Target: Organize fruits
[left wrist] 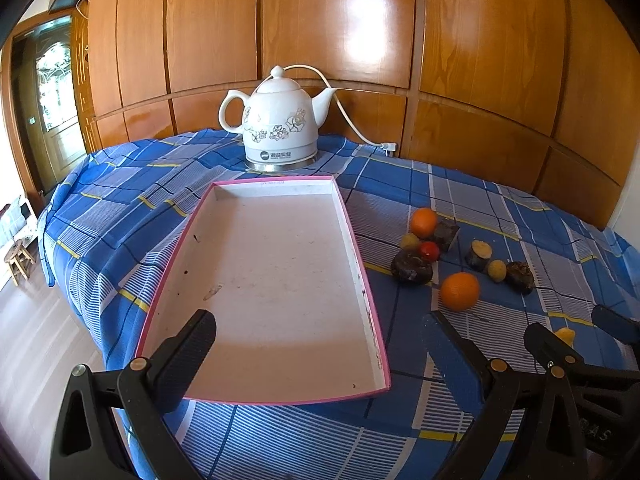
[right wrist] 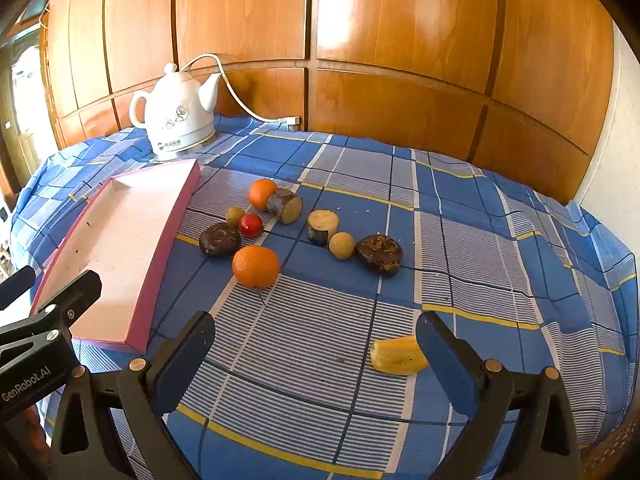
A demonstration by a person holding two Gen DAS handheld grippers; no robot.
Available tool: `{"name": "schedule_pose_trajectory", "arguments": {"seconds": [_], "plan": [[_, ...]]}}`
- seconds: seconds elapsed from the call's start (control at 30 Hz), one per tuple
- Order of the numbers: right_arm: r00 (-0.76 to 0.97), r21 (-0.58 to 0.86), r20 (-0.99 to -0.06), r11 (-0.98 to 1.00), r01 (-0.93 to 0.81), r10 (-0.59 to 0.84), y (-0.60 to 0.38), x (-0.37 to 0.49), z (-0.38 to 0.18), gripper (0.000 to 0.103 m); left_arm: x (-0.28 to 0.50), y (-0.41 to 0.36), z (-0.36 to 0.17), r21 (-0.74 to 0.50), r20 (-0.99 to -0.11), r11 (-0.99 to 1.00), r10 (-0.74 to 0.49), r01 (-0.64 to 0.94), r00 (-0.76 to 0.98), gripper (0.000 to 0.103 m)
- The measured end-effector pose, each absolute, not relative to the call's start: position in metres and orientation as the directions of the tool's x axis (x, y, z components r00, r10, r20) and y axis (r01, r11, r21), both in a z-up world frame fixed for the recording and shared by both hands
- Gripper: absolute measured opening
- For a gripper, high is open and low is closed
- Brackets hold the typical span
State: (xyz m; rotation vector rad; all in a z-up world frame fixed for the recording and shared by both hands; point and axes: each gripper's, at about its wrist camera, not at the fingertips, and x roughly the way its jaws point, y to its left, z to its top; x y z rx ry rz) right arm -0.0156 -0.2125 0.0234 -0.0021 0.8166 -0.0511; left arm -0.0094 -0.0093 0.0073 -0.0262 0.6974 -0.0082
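Both grippers (left wrist: 320,344) (right wrist: 316,340) low, wide apart

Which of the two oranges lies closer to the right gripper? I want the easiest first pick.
The front orange, alone on the striped patch nearest the right gripper. The other orange lies farther back, touching a cut dark-skinned piece.
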Motion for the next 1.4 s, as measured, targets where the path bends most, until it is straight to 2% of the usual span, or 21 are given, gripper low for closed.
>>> {"name": "schedule_pose_trajectory", "arguments": {"seconds": [1.4], "plan": [[0.695,-0.007,-0.718,0.999,0.053,-0.042,-0.2193,-0.0163,0.0241,0.102,-0.0083,-0.015,0.0096,-0.022,-0.65,1.0,-0.025,0.014,0.76,0.103]]}}
